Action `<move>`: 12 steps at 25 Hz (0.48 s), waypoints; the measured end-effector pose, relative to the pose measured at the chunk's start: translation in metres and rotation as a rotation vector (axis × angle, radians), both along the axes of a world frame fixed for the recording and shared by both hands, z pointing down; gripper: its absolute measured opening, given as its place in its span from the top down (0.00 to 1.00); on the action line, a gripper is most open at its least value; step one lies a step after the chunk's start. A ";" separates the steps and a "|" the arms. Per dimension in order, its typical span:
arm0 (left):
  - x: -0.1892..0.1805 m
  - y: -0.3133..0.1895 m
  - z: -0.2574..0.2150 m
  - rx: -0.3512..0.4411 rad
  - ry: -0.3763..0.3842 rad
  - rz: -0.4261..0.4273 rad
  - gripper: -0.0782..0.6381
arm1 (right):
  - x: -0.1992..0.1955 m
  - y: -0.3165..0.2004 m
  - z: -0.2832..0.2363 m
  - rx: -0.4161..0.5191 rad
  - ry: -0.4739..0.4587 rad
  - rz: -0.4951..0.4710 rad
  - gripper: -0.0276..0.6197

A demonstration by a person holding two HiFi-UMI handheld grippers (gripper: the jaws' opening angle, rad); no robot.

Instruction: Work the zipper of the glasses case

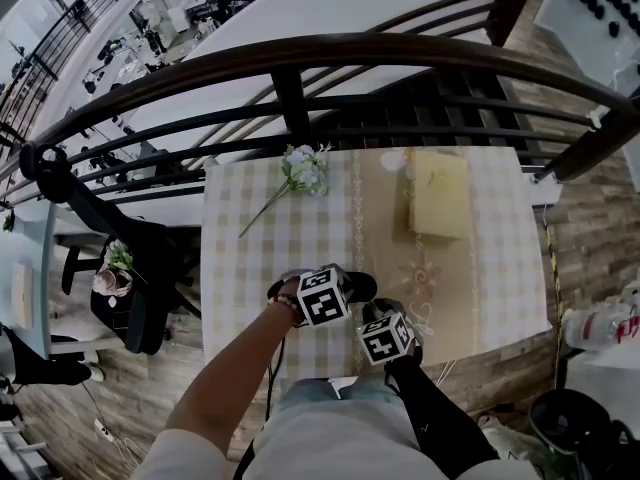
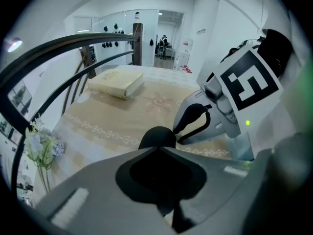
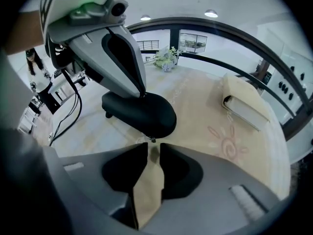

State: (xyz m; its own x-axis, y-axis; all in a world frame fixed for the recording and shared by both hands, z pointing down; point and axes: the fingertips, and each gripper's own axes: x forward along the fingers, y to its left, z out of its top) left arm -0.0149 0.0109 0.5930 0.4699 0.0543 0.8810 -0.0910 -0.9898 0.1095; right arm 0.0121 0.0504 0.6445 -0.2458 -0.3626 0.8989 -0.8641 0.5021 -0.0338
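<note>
Your right gripper (image 3: pixel 152 147) is slightly open and empty, so closing off-centre may miss the zipper pull (image 3: pixel 153 140) while your left gripper (image 2: pixel 157 148) clamps the glasses case (image 3: pixel 142 112).

Glasses case (image 1: pixel 358 286) at the table's (image 1: pixel 250 268) near edge, flowers (image 1: pixel 303 170) far left, book (image 1: pixel 438 194) far right.

Cream book (image 1: pixel 438 193) and flower sprig (image 1: pixel 303 171) lie apart on the checked table (image 1: pixel 240 278)
</note>
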 end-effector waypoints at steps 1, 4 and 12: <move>-0.001 0.000 -0.001 0.001 0.008 -0.006 0.88 | 0.000 -0.001 -0.003 0.007 -0.020 0.002 0.77; -0.003 -0.001 -0.009 0.027 0.041 -0.019 0.88 | 0.002 -0.006 -0.018 0.053 -0.073 0.017 0.72; -0.008 -0.046 -0.087 0.168 0.327 -0.336 0.88 | 0.003 -0.055 -0.091 0.306 -0.169 0.017 0.70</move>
State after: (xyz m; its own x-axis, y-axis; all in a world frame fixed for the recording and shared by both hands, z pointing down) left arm -0.0225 -0.0350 0.5062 0.6904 -0.2782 0.6678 -0.3959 -0.9179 0.0269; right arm 0.0154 -0.0051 0.5531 -0.3734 -0.6141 0.6954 -0.8674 0.4969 -0.0269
